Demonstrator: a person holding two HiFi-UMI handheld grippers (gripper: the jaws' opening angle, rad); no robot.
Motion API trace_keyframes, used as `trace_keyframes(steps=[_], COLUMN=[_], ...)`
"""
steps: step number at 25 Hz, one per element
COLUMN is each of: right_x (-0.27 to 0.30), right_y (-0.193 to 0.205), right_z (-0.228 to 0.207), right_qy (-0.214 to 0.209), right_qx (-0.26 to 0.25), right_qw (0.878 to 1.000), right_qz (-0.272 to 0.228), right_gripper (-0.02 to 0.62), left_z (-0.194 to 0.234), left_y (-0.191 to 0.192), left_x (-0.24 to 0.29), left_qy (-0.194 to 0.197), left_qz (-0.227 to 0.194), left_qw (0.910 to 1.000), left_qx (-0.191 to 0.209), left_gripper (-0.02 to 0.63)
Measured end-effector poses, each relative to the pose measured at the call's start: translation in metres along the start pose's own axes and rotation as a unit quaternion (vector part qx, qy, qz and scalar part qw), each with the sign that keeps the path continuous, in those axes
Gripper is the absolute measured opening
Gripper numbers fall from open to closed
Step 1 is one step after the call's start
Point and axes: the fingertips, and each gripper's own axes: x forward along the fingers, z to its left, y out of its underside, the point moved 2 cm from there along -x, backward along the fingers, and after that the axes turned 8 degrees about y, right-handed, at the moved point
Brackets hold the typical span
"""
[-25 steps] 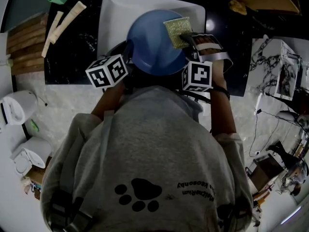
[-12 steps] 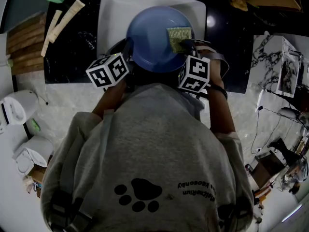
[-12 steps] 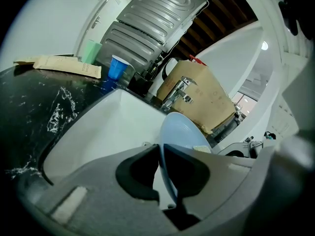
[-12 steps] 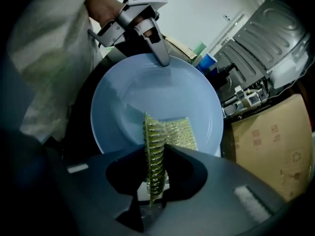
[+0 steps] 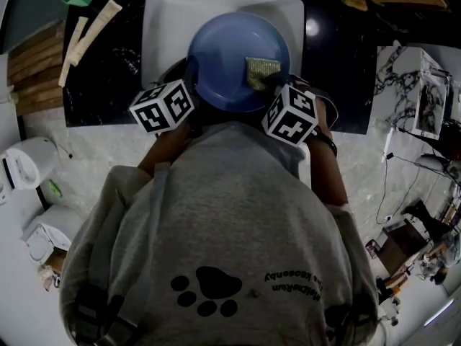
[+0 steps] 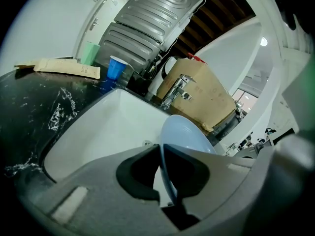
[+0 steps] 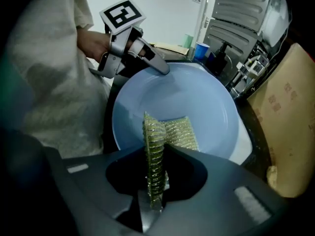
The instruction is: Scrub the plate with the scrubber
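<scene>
Plate (image 5: 234,60), blue and shallow, is held tilted over the white sink (image 5: 166,20), the biggest basin in view. On the plate's face, near its right rim, lies the yellow-green scrubber (image 5: 261,72). The left gripper (image 6: 161,154) is clamped on the plate's edge, and the right gripper (image 7: 156,154) pinches the scrubber's folded end. A blue cup (image 6: 115,68) and a green cup (image 6: 90,53) stand on the black counter (image 5: 108,71); what is in them cannot be seen. In the head view the person's torso (image 5: 216,229) hides the sink's near rim.
</scene>
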Motion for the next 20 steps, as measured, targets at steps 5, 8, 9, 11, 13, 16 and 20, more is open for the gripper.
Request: trace_keyframes(steps=[5, 8, 9, 11, 13, 16, 20], right_x=[-0.008, -0.013, -0.015, -0.019, -0.022, -0.026, -0.031], right_y=[-0.007, -0.011, -0.012, -0.016, -0.020, -0.026, -0.034], right_z=[0.013, 0.021, 0.024, 0.031, 0.037, 0.046, 0.052], right_qy=[-0.042, -0.064, -0.072, -0.090, -0.108, -0.130, -0.165], right_qx=[0.034, 0.041, 0.043, 0.047, 0.053, 0.064, 0.089], right_qw=[0.999, 0.997, 0.996, 0.995, 0.993, 0.989, 0.980], right_qz=[-0.005, -0.008, -0.010, -0.015, -0.022, -0.035, -0.060], right_gripper=[0.075, 0.075, 0.075, 0.075, 0.075, 0.075, 0.075], left_z=[0.000, 0.000, 0.000, 0.001, 0.001, 0.000, 0.000], left_y=[0.000, 0.000, 0.001, 0.002, 0.002, 0.002, 0.002], left_x=[0.000, 0.000, 0.000, 0.000, 0.000, 0.000, 0.000], left_qy=[-0.001, -0.001, -0.001, -0.002, -0.002, -0.002, -0.002], left_qz=[-0.001, -0.001, -0.001, -0.001, -0.002, -0.004, -0.005], left_qw=[1.0000, 1.0000, 1.0000, 1.0000, 1.0000, 1.0000, 1.0000], left_qx=[-0.002, -0.002, -0.003, -0.002, -0.001, -0.001, -0.001], left_gripper=[0.025, 0.025, 0.025, 0.023, 0.023, 0.023, 0.023])
